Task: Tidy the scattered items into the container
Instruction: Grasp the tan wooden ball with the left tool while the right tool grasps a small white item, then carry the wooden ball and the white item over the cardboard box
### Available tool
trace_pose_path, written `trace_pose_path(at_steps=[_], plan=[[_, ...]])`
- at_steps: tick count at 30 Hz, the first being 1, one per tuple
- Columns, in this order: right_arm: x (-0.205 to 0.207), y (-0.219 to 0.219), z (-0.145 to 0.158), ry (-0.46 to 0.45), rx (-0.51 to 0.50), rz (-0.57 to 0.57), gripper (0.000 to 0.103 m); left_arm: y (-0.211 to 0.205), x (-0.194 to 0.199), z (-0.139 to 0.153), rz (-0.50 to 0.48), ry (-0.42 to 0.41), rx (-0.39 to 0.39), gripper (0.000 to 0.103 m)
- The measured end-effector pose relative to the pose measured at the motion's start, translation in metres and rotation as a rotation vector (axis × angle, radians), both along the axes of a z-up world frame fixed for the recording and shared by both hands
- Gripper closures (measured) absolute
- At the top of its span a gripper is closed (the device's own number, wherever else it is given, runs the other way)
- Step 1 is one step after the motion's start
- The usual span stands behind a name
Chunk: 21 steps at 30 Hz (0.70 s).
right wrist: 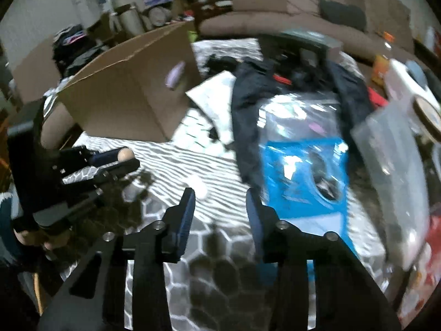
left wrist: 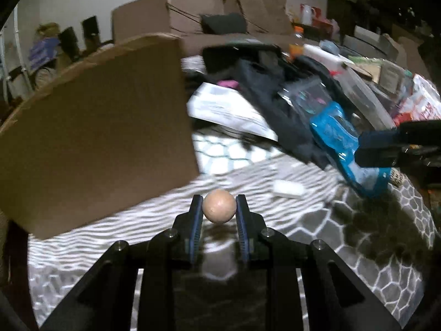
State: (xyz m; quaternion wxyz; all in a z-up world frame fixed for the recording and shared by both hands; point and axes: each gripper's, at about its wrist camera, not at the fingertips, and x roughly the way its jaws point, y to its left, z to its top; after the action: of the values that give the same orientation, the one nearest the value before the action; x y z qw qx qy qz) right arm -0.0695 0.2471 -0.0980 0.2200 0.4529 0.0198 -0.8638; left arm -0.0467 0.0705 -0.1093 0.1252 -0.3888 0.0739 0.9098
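My left gripper (left wrist: 219,207) is shut on a small beige ball (left wrist: 219,206), held above the patterned bedspread. The same ball (right wrist: 125,154) shows at the left gripper (right wrist: 125,158) tips in the right wrist view. The open cardboard box (left wrist: 93,127) stands just ahead and to the left of the ball; its open top (right wrist: 132,88) faces up. A small white bar (left wrist: 288,188) lies on the bedspread, also seen as the white bar (right wrist: 199,186) just ahead of my right gripper (right wrist: 220,195). That gripper is open with nothing between its fingers. It enters the left wrist view as a dark right gripper (left wrist: 361,149).
A blue plastic package (right wrist: 303,171) lies right of centre, beside dark clothing (right wrist: 253,104), white papers (left wrist: 228,110) and a clear plastic lid (right wrist: 394,171). A brown sofa (left wrist: 234,13) stands behind. A person's hand (right wrist: 41,237) holds the left gripper's handle.
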Motion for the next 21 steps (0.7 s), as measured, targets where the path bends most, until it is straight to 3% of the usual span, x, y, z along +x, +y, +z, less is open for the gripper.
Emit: trace_pose_path(at_steps=[11,17,21], plan=[[-0.035,-0.075,-0.049,-0.009,0.184,0.184,0.080,-0.024,0.003,0.009,0.038,0.006,0.004,0.079],[-0.035,-0.076,-0.061,-0.025,0.242,0.192,0.080,-0.036,0.012,0.015,0.034,0.025,-0.006,0.079],[-0.030,-0.072,-0.065,-0.026,0.209,0.189,0.092,-0.047,0.011,0.021,0.059,0.017,0.020,0.079]])
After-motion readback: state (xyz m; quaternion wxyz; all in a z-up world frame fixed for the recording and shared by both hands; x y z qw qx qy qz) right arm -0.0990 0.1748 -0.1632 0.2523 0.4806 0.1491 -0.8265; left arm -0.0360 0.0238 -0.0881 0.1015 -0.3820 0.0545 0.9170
